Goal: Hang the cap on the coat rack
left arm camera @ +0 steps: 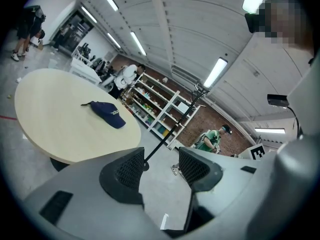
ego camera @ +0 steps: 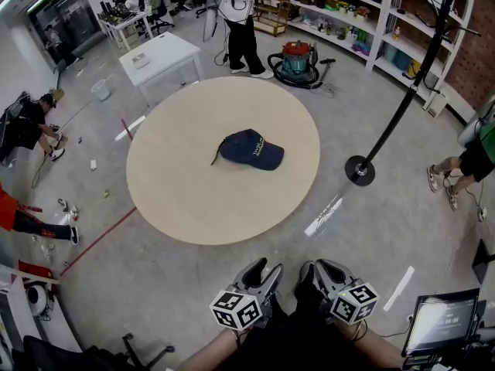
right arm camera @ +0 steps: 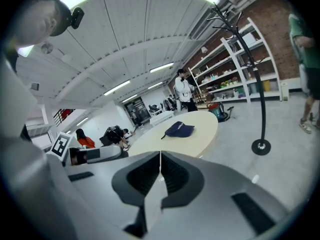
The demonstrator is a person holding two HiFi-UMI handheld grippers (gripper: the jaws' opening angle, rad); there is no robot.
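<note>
A navy cap (ego camera: 251, 149) lies near the middle of the round beige table (ego camera: 186, 199); it also shows as the cap (left arm camera: 108, 114) and the cap (right arm camera: 179, 129). The black coat rack (ego camera: 402, 99) stands on the floor right of the table, its round base (ego camera: 360, 170) beside the table edge. My left gripper (ego camera: 261, 273) is held low near my body, jaws open, nothing between them. My right gripper (ego camera: 321, 272) sits beside it with jaws shut and empty. Both are well short of the table.
A white square table (ego camera: 161, 56) and a red vacuum cleaner (ego camera: 296, 62) stand beyond the round table. White shelves (ego camera: 363, 22) line the back right. A person (ego camera: 240, 22) stands at the back; others sit at the left and right edges. A screen (ego camera: 441, 321) stands at lower right.
</note>
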